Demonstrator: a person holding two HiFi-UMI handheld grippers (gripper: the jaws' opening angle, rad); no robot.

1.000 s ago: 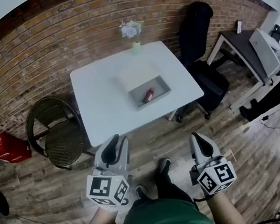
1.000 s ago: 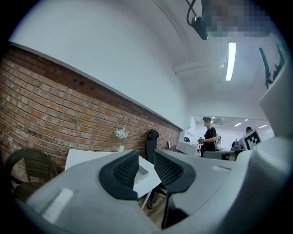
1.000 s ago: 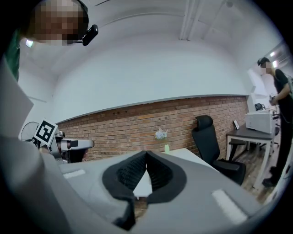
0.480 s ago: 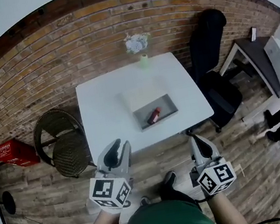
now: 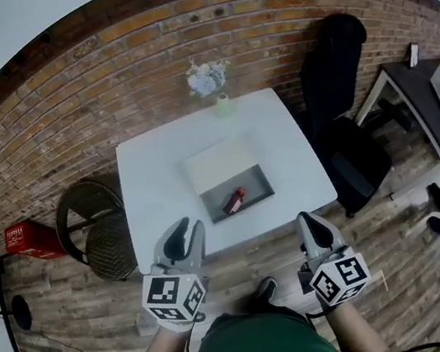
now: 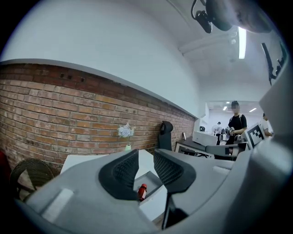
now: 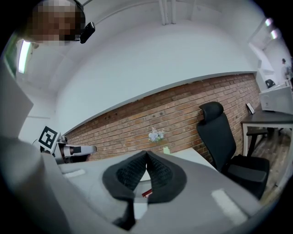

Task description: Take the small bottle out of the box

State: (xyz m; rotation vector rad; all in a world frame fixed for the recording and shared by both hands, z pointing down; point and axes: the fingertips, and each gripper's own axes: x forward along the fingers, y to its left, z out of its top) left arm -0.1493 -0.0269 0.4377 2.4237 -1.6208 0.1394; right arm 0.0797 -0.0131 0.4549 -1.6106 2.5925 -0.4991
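A small red bottle [image 5: 235, 201] lies in an open grey box [image 5: 255, 175] on the white table [image 5: 156, 190]. The box's white lid [image 5: 218, 165] lies open behind it. Both grippers hang in front of the table's near edge, well short of the box. My left gripper [image 5: 180, 226] has its jaws drawn together with nothing in them. My right gripper [image 5: 309, 216] is shut and empty too. In the left gripper view the bottle [image 6: 142, 192] shows below the left gripper [image 6: 145, 157]. In the right gripper view the bottle [image 7: 147, 193] peeks out under the right gripper [image 7: 146, 157].
A vase of flowers [image 5: 208, 81] stands at the table's far edge by the brick wall. A wicker chair [image 5: 96, 233] sits left of the table, a black office chair [image 5: 342, 109] right. A red crate [image 5: 30, 238] lies on the floor. People [image 6: 236, 121] stand far off.
The table and box have come closer in the head view as both grippers moved forward towards them. Both stay empty, jaws unchanged.
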